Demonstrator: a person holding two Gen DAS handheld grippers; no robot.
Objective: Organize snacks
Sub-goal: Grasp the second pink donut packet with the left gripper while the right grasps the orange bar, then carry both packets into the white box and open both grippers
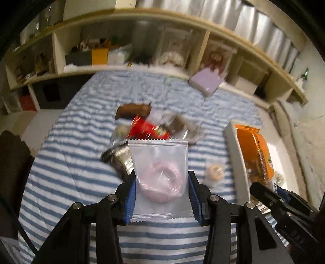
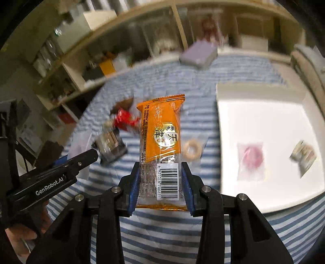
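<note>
Clear packet (image 1: 160,162) — pink ring inside

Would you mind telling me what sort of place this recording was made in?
Probably a bedroom or similar living space at home: a blue-and-white striped quilted cover serves as the work surface, cluttered cubby shelves line the wall behind, and pleated curtains hang above.

Blue-and-white striped cloth (image 1: 71,162) spread across surface. Behind it, long cream shelf unit (image 1: 130,18) with open cubbies, cluttered, contents blurred. Pleated pale curtain (image 1: 254,20) above shelf. Rough whitish wall (image 1: 312,113) at right. Dim indoor light.
</note>
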